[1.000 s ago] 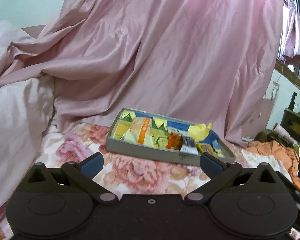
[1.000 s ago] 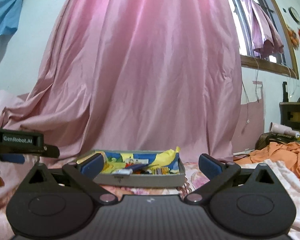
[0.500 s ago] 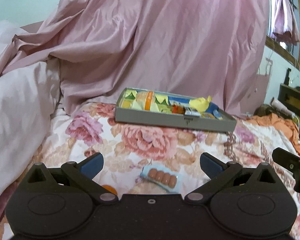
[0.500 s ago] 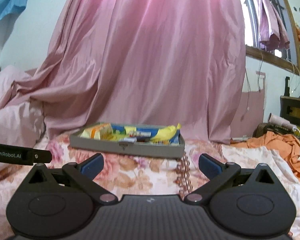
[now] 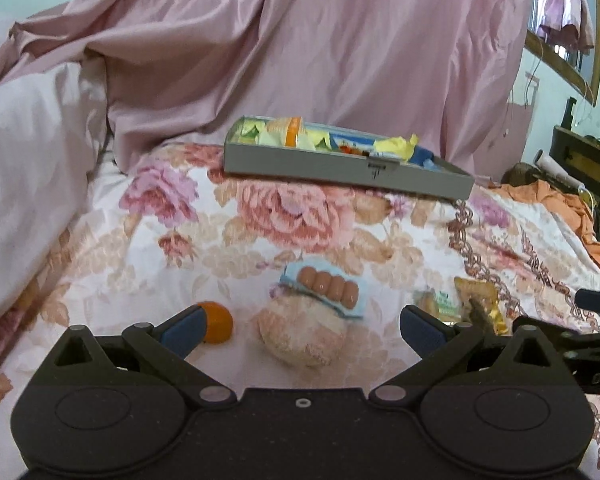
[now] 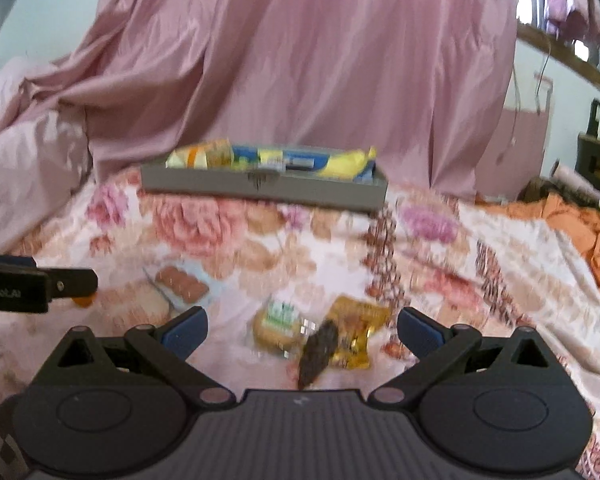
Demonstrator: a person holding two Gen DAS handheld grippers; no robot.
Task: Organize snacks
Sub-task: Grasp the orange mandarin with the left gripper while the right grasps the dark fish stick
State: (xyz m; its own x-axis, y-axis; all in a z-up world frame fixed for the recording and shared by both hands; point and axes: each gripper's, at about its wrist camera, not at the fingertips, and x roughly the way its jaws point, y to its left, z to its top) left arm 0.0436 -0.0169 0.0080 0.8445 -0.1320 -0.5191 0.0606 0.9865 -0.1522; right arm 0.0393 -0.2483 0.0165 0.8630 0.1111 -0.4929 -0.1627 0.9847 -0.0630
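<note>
- Approaching loose snacks: left gripper (image 5: 302, 322) and right gripper (image 6: 302, 326) both hover low over the floral bedspread (image 5: 260, 216), jaws spread wide and empty.
- Targets on the bed: a sausage pack (image 5: 327, 290) and an orange sweet (image 5: 218, 322) ahead of the left gripper; a green-labelled packet (image 6: 278, 324), a gold wrapper (image 6: 356, 334) and a dark bar (image 6: 320, 350) ahead of the right.
- Destination: a grey tray (image 5: 340, 170), part-filled, well beyond.
- Judged next: lower one gripper so its jaws straddle the nearest snack, then close.
</note>
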